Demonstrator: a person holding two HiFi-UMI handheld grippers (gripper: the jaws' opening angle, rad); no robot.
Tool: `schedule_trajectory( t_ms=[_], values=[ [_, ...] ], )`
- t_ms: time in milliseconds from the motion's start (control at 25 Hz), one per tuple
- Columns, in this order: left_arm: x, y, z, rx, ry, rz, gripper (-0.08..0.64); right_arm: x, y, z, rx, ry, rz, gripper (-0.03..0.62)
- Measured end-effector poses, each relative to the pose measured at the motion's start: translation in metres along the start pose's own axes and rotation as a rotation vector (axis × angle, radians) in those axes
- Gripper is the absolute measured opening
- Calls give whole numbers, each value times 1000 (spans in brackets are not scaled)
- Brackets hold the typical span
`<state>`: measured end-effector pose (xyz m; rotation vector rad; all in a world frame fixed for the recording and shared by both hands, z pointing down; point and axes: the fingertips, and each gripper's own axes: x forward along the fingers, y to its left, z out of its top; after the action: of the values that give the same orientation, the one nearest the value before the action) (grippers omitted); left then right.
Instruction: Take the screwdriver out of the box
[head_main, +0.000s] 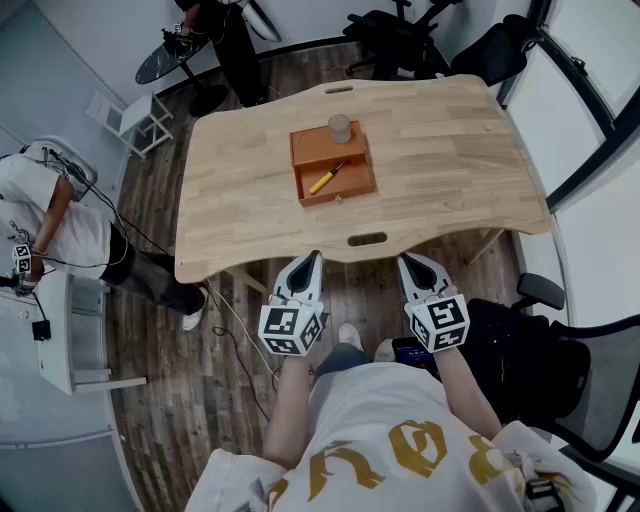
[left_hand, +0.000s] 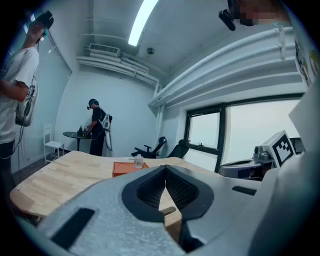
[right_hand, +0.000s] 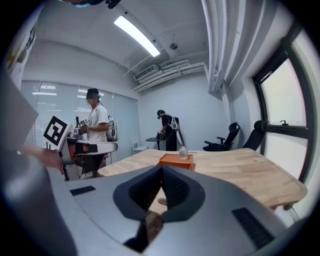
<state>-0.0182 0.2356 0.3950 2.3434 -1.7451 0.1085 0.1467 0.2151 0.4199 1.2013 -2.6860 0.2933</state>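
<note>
An orange box (head_main: 333, 165) sits mid-table with its drawer pulled out toward me; a yellow-handled screwdriver (head_main: 326, 179) lies inside the drawer. A small clear bottle (head_main: 340, 128) stands on the box top. My left gripper (head_main: 312, 257) and right gripper (head_main: 404, 260) hover at the table's near edge, well short of the box, both shut with nothing between the jaws. In the left gripper view the box (left_hand: 129, 168) shows ahead, beyond the gripper (left_hand: 165, 167), whose jaw tips touch. The right gripper view shows the box (right_hand: 176, 161) past the gripper (right_hand: 161, 167), which is shut the same way.
The wooden table (head_main: 440, 150) has handle slots at its near edge (head_main: 367, 240) and far edge. A person (head_main: 60, 225) stands at the left; another person (head_main: 225, 40) is at a round table behind. Office chairs (head_main: 420, 40) stand at the back and right.
</note>
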Motion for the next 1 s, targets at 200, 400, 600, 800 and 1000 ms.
schedule_trajectory(
  t_ms=[200, 400, 600, 800, 1000],
  values=[
    [-6, -1, 1, 18, -6, 36, 9, -10, -2, 6, -11, -24, -13, 11],
    [-14, 5, 2, 14, -15, 81, 9, -17, -2, 4, -3, -24, 19, 11],
    [-16, 8, -3, 1, -10, 89, 9, -14, 7, 6, 81, -63, 105, 11],
    [2, 19, -6, 4, -2, 90, 9, 12, -6, 7, 49, -43, 79, 11],
    [34, 43, 1, 15, 5, 87, 9, 50, -23, 11, 59, -34, 54, 11]
  ],
)
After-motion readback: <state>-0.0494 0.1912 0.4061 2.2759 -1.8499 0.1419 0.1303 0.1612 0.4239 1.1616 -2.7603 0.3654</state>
